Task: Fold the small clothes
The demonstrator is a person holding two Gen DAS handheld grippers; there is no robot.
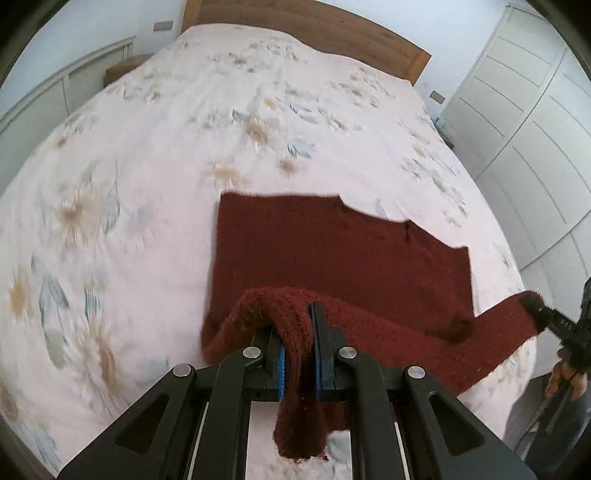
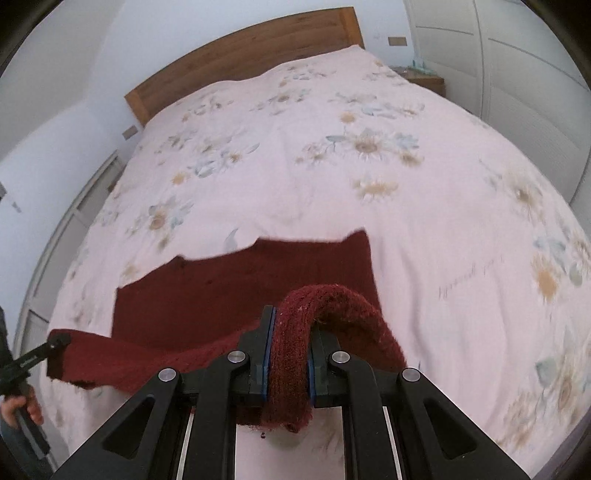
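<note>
**Near hem pinched at both corners, lifted for fold**

Left gripper (image 1: 295, 354) clamped on knit (image 1: 332, 254) at one near corner, right gripper (image 2: 290, 363) clamped on the other. Hem raised off bed (image 1: 147, 147), slack between, likely for carrying over to far edge. Rest of knit flat on bedspread just ahead. Beyond: headboard (image 1: 314, 22), wardrobe (image 1: 535, 129). Nothing blocking fold path.

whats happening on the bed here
A person is folding a dark red knitted garment on a bed with a floral cover. Each hand holds a two-finger gripper. The left gripper and the right gripper are each shut on a near corner of the knit, and that near edge is raised off the cover. The far part lies flat.
</note>
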